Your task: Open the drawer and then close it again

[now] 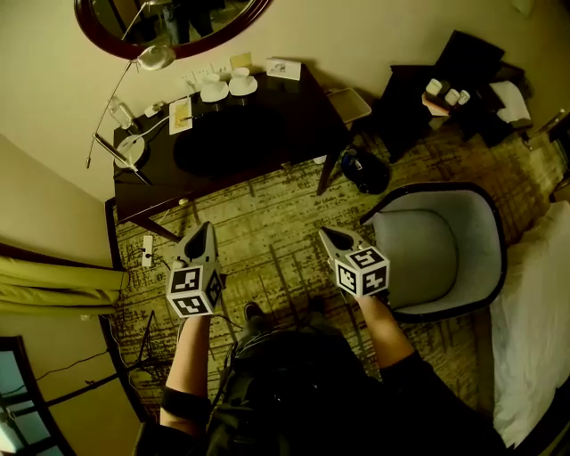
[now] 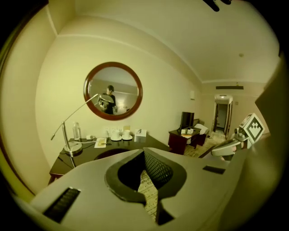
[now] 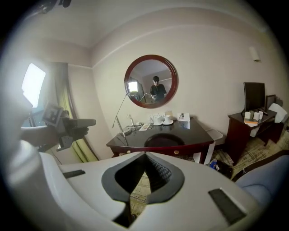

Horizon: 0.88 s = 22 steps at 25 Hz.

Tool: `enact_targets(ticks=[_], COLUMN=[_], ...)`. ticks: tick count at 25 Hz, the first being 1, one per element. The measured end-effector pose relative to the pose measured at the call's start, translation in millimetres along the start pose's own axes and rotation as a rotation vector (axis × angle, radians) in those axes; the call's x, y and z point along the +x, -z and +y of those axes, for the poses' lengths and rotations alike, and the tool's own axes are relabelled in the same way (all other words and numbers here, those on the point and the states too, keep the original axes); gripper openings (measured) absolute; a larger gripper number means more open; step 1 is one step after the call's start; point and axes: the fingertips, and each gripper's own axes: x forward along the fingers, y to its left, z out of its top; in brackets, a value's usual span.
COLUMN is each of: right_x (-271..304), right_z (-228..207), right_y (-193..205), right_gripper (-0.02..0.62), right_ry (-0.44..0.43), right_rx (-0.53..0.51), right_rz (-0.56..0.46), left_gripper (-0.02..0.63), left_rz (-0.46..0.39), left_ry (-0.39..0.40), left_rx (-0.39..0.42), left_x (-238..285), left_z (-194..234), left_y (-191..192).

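Note:
The dark wooden desk point(image 1: 267, 125) stands against the wall, well ahead of both grippers. Its drawer front point(image 3: 153, 152) is a reddish band with two round knobs and looks shut; the head view hides it under the desktop. Over the patterned carpet my left gripper point(image 1: 207, 228) is held out toward the desk with its jaws together and nothing between them. My right gripper point(image 1: 326, 233) hangs beside it, also shut and empty. Each gripper view shows its own tips, left point(image 2: 144, 153) and right point(image 3: 145, 155), meeting in front of the distant desk point(image 2: 90, 151).
On the desk stand a lamp point(image 1: 134, 147), white cups point(image 1: 227, 86) and papers, under a round mirror point(image 1: 169, 27). A grey armchair point(image 1: 436, 249) is close on the right, with a black bin point(image 1: 365, 169) by the desk leg. A side table point(image 1: 463, 89) stands further right.

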Motion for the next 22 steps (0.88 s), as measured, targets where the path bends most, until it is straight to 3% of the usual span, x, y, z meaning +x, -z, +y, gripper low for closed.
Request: enact_targets(ticks=[7,22], right_x=[22,62], right_z=[16,33], right_y=[7,10], right_gripper=[0.005,0.006], right_ry=[-0.023,0.002], right_rx=[-0.011,0.054], right_rz=[0.033,0.037], left_gripper=[-0.006,-0.006], left_rz=[0.044,0.053], left_ry=[-0.005,0.057], left_rx=[-0.006,0.036], left_x=[-10,-1], left_z=[13,37], left_y=[35,46])
